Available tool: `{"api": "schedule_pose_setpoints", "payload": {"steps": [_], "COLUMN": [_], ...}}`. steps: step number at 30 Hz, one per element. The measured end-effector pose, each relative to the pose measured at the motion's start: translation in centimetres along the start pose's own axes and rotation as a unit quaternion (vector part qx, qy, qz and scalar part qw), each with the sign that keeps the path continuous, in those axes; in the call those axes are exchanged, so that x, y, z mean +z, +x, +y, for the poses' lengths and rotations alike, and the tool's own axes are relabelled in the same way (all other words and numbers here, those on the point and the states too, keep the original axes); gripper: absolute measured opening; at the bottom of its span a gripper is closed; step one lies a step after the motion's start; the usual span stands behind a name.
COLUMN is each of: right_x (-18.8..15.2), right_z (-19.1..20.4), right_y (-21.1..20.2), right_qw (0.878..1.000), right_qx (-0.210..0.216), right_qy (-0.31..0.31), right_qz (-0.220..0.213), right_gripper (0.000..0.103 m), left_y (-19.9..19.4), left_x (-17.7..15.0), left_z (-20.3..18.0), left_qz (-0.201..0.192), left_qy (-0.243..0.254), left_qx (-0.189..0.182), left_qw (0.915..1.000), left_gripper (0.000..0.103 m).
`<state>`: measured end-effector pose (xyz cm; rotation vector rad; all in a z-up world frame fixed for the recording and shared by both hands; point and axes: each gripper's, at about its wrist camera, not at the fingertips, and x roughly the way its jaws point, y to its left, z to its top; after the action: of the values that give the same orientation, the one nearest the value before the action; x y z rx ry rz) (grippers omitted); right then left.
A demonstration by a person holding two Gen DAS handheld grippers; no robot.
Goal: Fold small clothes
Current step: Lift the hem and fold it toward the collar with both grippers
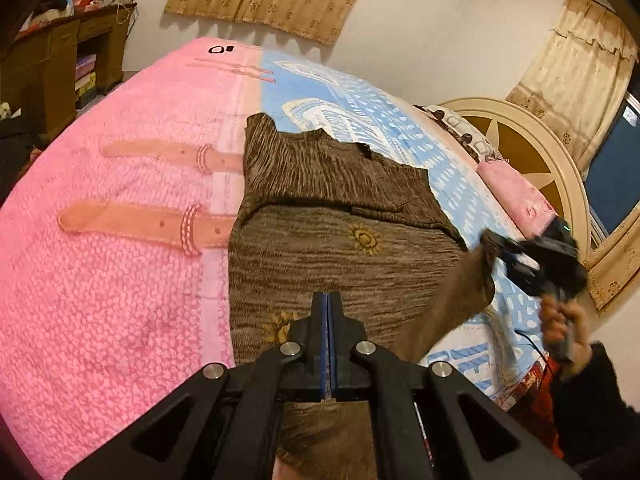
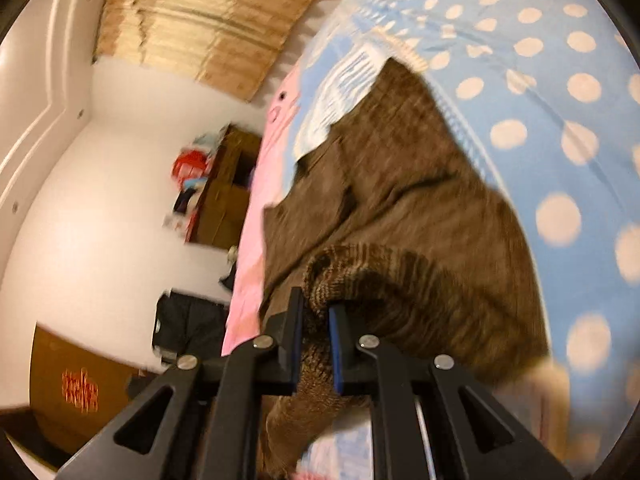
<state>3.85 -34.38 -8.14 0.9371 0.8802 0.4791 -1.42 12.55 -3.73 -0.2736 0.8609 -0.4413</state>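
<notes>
A small brown knit sweater point(image 1: 340, 216) with yellow flower patches lies on the bed, its upper part folded over. My left gripper point(image 1: 328, 300) is shut and empty, just above the sweater's lower body. My right gripper point(image 2: 316, 304) is shut on the sweater's sleeve cuff point(image 2: 352, 268) and holds it lifted off the bed. In the left wrist view the right gripper point(image 1: 516, 248) is at the sweater's right side, held by a hand, with the sleeve point(image 1: 456, 304) stretched up to it.
The bed cover is pink point(image 1: 120, 240) on the left and blue with white dots point(image 2: 540, 100) on the right. A round cream headboard point(image 1: 532, 148) and a pink pillow point(image 1: 516, 192) are at the right. A wooden desk point(image 1: 52, 64) stands far left.
</notes>
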Motion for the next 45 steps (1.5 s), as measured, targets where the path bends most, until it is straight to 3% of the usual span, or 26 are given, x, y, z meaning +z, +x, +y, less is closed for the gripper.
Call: {"api": "schedule_pose_setpoints", "payload": {"steps": [4,7,9,11,14,15,17,21,23,25,28,32,33,34,35,36,38,41,45], "right_x": [1.4,1.7,1.8,1.3,-0.5,-1.2,-3.4,-11.5,-14.6,-16.8,-18.7,-19.4,-19.7,-19.4,-19.4,-19.2,-18.6,-17.2,-12.9], "right_z": [-2.6,-3.4,-3.4,-2.2,0.8,1.7,3.9,6.5,6.2,5.7,6.6,7.6,7.6,7.7,8.0,8.2,8.5,10.5,12.1], "right_y": [2.6,3.5,2.7,0.4,-3.6,-4.3,-4.2,1.1,3.9,6.6,8.0,10.1,10.8,11.6,11.8,12.3,12.6,11.9,12.1], "right_qw": [0.999,0.997,0.998,0.996,0.985,0.983,0.982,0.969,0.965,0.962,0.960,0.959,0.959,0.958,0.957,0.953,0.952,0.951,0.960], "right_qx": [-0.045,-0.075,-0.062,-0.076,-0.108,-0.111,-0.089,-0.070,-0.063,-0.056,-0.062,-0.006,-0.012,-0.019,-0.021,-0.015,0.004,0.032,0.075], "right_qy": [0.005,-0.012,-0.001,-0.016,-0.081,-0.096,-0.144,-0.225,-0.218,-0.204,-0.224,-0.189,-0.184,-0.190,-0.199,-0.197,-0.180,-0.187,-0.152], "right_qz": [-0.011,0.007,0.003,-0.033,-0.107,-0.114,-0.085,0.070,0.128,0.172,0.155,0.210,0.215,0.212,0.212,0.228,0.249,0.245,0.222], "right_gripper": [0.018,0.029,0.045,0.085,0.093,0.093,0.091,0.087,0.077,0.075,0.082,0.077,0.073,0.057,0.021,0.011,0.012,0.012,0.013], "left_y": [0.3,0.2,0.3,0.4,0.6,0.7,0.5,-0.5,-0.9,-1.8,-3.1,-3.6,-3.7,-3.7,-3.7,-3.5,-3.3,-3.1,-2.3], "left_x": [-1.2,-2.0,-2.6,-3.5,-4.4,-4.6,-5.0,-5.3,-5.2,-5.0,-4.9,-5.2,-5.4,-5.5,-5.7,-5.6,-5.9,-5.8,-5.3], "left_z": [0.7,0.8,0.7,0.7,0.9,1.2,1.7,2.5,2.6,2.5,2.5,2.7,2.7,2.5,2.3,2.0,1.3,0.4,0.1], "left_qz": [0.008,0.021,0.031,0.045,0.051,0.049,0.040,-0.013,-0.027,-0.042,-0.059,-0.057,-0.057,-0.054,-0.048,-0.043,-0.032,-0.029,-0.024], "left_qy": [0.008,0.045,0.074,0.101,0.109,0.101,0.084,0.053,0.049,0.054,0.058,0.073,0.081,0.090,0.105,0.116,0.155,0.208,0.229], "left_qx": [0.017,0.039,0.049,0.061,0.091,0.098,0.098,0.093,0.100,0.111,0.117,0.125,0.126,0.126,0.122,0.119,0.115,0.111,0.097], "left_qw": [0.9998,0.9980,0.9956,0.9920,0.9886,0.9888,0.9908,0.9942,0.9934,0.9914,0.9897,0.9878,0.9871,0.9865,0.9858,0.9851,0.9806,0.9714,0.9682], "left_gripper": [0.000,0.000,0.000,0.000,0.001,0.001,0.001,0.001,0.001,0.001,0.001,0.001,0.001,0.001,0.001,0.001,0.001,0.001,0.001]}}
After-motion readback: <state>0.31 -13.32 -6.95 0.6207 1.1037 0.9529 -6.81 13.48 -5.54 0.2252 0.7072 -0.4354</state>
